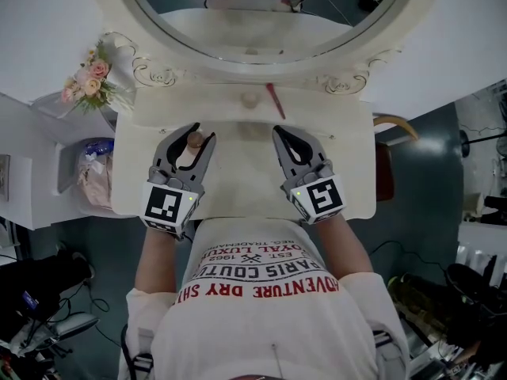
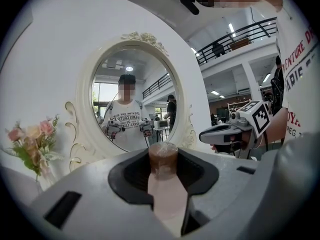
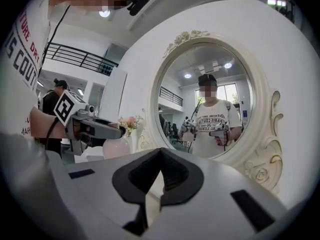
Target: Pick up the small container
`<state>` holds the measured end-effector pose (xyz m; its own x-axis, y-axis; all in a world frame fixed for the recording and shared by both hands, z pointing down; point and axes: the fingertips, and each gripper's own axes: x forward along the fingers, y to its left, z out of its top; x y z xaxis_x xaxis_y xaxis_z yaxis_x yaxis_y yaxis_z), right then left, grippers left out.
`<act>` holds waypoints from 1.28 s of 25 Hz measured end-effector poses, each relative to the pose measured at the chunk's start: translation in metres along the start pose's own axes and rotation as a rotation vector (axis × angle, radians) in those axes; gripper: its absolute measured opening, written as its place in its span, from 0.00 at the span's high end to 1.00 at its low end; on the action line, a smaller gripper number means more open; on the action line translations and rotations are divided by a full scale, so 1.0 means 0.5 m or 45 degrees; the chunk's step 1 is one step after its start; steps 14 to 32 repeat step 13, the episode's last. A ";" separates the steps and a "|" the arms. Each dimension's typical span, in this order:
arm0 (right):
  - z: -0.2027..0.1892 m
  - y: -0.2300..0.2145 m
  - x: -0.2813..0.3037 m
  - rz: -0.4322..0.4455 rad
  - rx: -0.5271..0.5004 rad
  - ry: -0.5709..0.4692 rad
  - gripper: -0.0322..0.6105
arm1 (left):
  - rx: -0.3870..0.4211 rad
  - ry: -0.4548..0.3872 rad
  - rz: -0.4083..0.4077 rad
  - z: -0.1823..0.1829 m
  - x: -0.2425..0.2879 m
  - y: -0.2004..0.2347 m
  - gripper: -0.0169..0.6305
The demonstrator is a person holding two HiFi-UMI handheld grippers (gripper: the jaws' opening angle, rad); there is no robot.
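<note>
Where the oval mirror (image 1: 253,6) fills the top of the head view, the cream desk (image 1: 348,172) is seen spread below it, with a bouquet (image 1: 89,81) at upper left. At centre left, the left tool (image 1: 194,137) is clamped on the small container (image 2: 162,166), a pink bottle whose brown cap points toward the jaw tips. At centre right, the right tool (image 1: 280,133) is closed tip to tip, with nothing held.

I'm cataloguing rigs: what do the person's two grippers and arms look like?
The left gripper and right gripper are grey, with curved jaws lined in black. Each carries a cube with black-and-white square markers. The person wears a short-sleeved white T-shirt printed in red and black.
</note>
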<state>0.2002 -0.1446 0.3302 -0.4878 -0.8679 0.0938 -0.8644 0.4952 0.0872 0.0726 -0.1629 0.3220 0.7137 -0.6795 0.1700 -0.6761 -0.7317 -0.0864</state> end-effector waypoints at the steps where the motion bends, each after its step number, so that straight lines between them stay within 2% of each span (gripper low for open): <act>1: -0.001 0.002 -0.001 0.002 0.000 0.003 0.95 | 0.002 0.000 0.003 0.000 -0.001 0.001 0.76; 32: -0.013 0.009 0.003 -0.019 0.039 0.012 0.95 | 0.003 0.006 -0.013 -0.010 -0.011 -0.007 0.76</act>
